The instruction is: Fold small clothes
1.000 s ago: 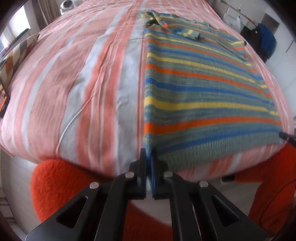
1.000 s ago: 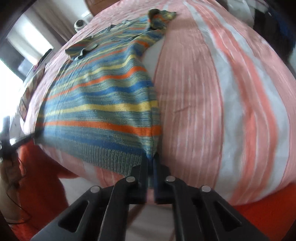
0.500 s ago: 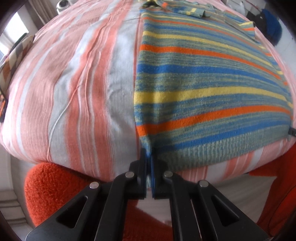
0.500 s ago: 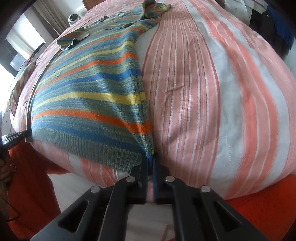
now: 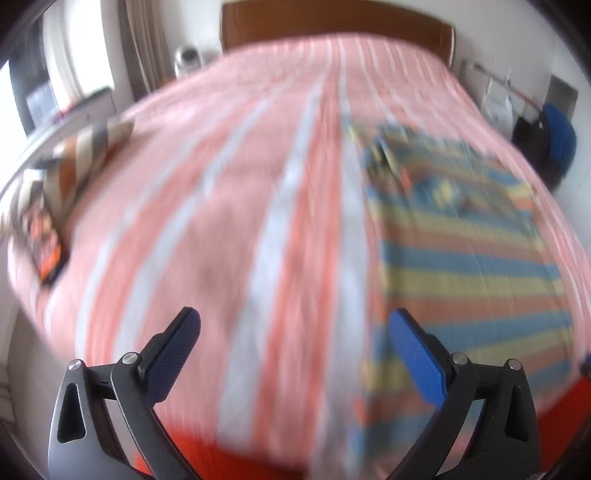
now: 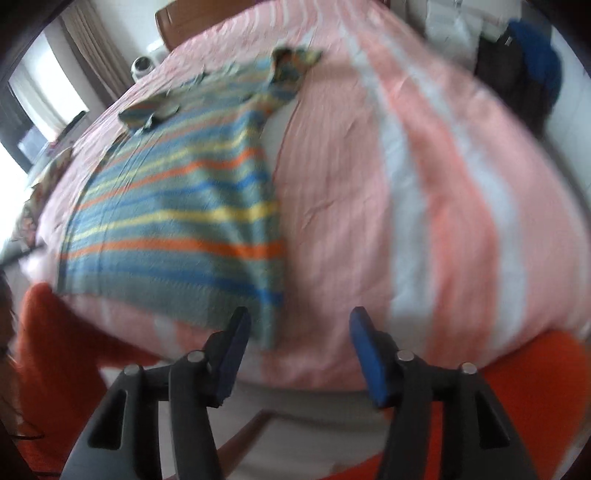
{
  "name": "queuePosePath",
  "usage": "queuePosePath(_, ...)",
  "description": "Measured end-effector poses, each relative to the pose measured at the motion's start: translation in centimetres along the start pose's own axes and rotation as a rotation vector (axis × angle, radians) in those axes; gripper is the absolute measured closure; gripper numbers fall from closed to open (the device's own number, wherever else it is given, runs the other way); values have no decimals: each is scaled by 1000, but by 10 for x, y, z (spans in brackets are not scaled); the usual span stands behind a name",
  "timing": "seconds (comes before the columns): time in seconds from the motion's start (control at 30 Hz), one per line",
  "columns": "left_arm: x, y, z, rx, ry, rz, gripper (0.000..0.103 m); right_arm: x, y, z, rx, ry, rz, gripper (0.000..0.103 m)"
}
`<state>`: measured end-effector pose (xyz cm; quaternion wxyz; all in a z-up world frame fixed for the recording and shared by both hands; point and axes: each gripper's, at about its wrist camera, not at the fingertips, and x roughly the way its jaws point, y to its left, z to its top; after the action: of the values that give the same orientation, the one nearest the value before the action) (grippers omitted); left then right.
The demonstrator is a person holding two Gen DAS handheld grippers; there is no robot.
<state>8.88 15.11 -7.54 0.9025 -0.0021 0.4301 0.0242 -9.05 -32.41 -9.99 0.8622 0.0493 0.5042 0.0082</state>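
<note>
A striped knit sweater [image 6: 177,206] in blue, yellow, orange and grey-green lies flat on the bed, its hem at the near edge and its sleeves folded in at the far end. It also shows, blurred, in the left wrist view [image 5: 465,266]. My left gripper [image 5: 293,325] is open and empty, above the bed's near edge, left of the sweater's left hem corner. My right gripper [image 6: 299,325] is open and empty, just right of the sweater's right hem corner [image 6: 269,332].
The bed has a pink, orange and white striped cover [image 6: 406,184] and a brown headboard [image 5: 332,22]. Books or magazines [image 5: 48,240] lie at the bed's left edge. Orange fabric [image 6: 535,387] sits below the near edge. A dark bag and blue item [image 6: 524,62] stand at right.
Both grippers have opened and let go of the sweater's hem corners. Both have pulled up and back from the bed edge; the views are motion-blurred.
</note>
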Motion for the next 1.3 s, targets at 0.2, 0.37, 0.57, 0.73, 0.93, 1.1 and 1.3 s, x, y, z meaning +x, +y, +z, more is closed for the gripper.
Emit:
queuePosePath(0.2, 89, 8, 47, 122, -4, 125, 1, -14, 1, 10, 39, -59, -37, 47)
queuePosePath(0.37, 134, 19, 47, 27, 128, 87, 1, -4, 15, 11, 33, -29, -52, 47)
queuePosePath(0.57, 132, 32, 43, -76, 189, 48, 0, 5, 26, 16, 24, -5, -63, 47)
queuePosePath(0.73, 133, 35, 36, -32, 2, 19, 0, 7, 37, 22, 4, -14, -67, 47)
queuePosePath(0.93, 132, 35, 32, -34, -23, 10, 0, 12, 40, 20, 1, 3, -75, 47)
queuePosePath(1.1, 134, 33, 33, -29, -23, 16, 0, 11, 39, 22, 8, -6, -82, 47)
queuePosePath(1.3, 132, 34, 32, -29, -24, 16, 0, 11, 39, 27, 20, -29, -92, 47)
